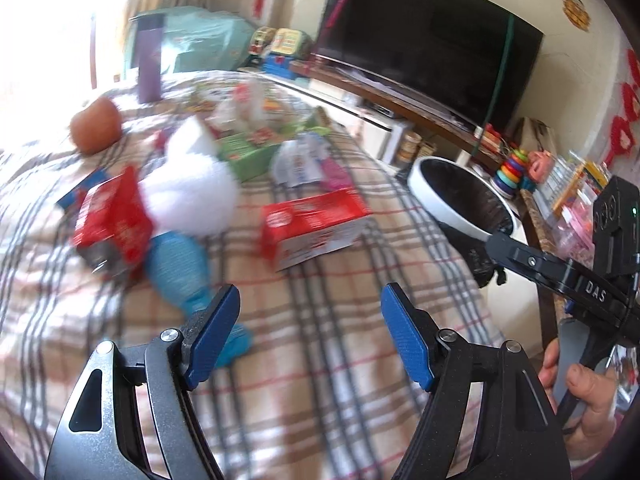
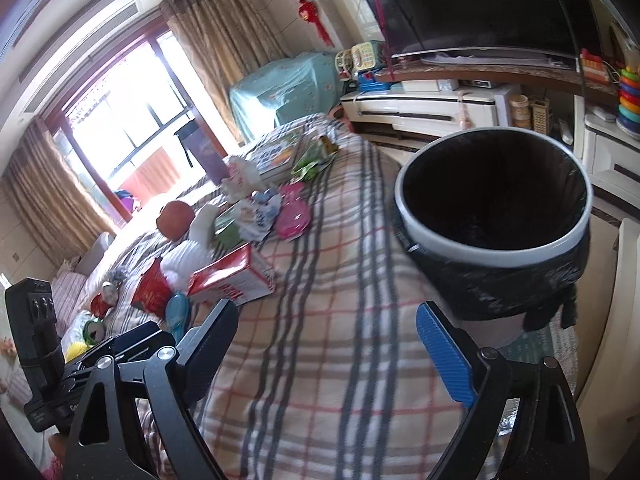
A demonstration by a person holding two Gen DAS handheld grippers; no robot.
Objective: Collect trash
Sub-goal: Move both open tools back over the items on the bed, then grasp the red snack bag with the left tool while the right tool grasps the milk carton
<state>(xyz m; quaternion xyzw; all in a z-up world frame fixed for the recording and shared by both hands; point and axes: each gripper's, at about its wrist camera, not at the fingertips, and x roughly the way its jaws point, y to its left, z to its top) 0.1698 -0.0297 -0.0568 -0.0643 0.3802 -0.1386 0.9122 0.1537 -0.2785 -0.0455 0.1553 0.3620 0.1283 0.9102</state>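
Note:
Litter lies on a plaid bedspread (image 1: 340, 364): a red and white carton (image 1: 316, 224), a red snack bag (image 1: 112, 224), a blue wrapper (image 1: 180, 272), a crumpled white packet (image 1: 300, 160) and a green box (image 1: 244, 152). A white plush toy (image 1: 188, 184) lies among them. My left gripper (image 1: 310, 332) hovers open over bare bedspread just short of the carton, with nothing between its blue pads. My right gripper (image 2: 332, 344) is open and empty beside the bed's edge. Just ahead of its right finger stands a white bin (image 2: 492, 248) lined with a black bag.
A round brown ball (image 1: 96, 126) and a purple bottle (image 1: 150, 60) sit at the far side of the bed. A TV (image 1: 424, 48) on a low cabinet (image 2: 432, 108) and toy shelves (image 1: 516, 168) stand beyond the bin. A hand (image 1: 584, 392) grips the right tool's black frame (image 1: 560, 276).

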